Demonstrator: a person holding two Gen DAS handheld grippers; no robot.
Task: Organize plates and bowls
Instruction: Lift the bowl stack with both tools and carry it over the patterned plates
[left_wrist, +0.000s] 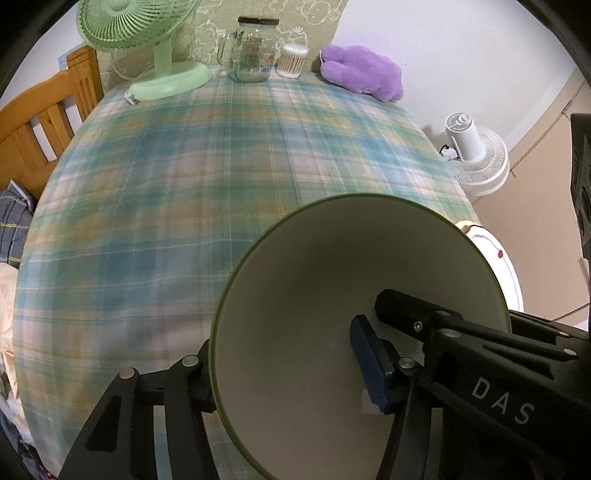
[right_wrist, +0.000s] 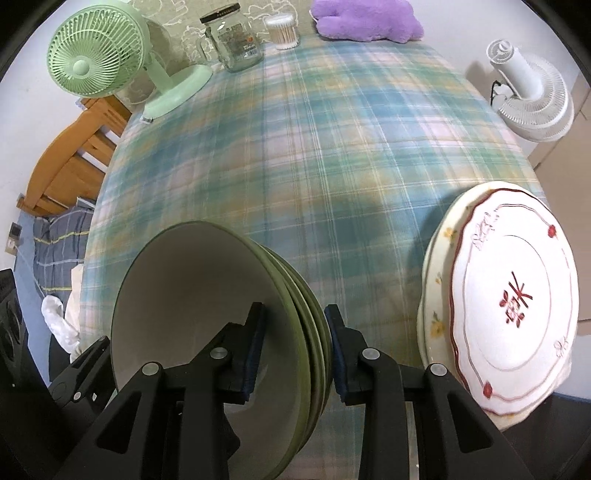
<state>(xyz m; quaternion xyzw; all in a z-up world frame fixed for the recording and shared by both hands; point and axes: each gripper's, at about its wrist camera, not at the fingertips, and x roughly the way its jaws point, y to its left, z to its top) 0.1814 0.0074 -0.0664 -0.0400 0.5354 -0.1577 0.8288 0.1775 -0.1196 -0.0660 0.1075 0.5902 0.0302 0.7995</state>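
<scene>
Gripping both sides of a stack of green-rimmed bowls (right_wrist: 207, 332), the two grippers are seen over the plaid tablecloth (right_wrist: 314, 147): the right gripper (right_wrist: 295, 343) is clamped across the near rims, one pad inside the top bowl and one outside, while the left gripper (left_wrist: 284, 373) is closed over the opposite wall in the same way. "DAS" is printed in white on the left gripper's arm. To the right, a white plate (right_wrist: 517, 295) marked with a red Chinese character is stacked on a floral plate (right_wrist: 434, 295). A labelled glass jar (right_wrist: 232, 40), its print unreadable, stands beside a green fan (right_wrist: 99, 59).
</scene>
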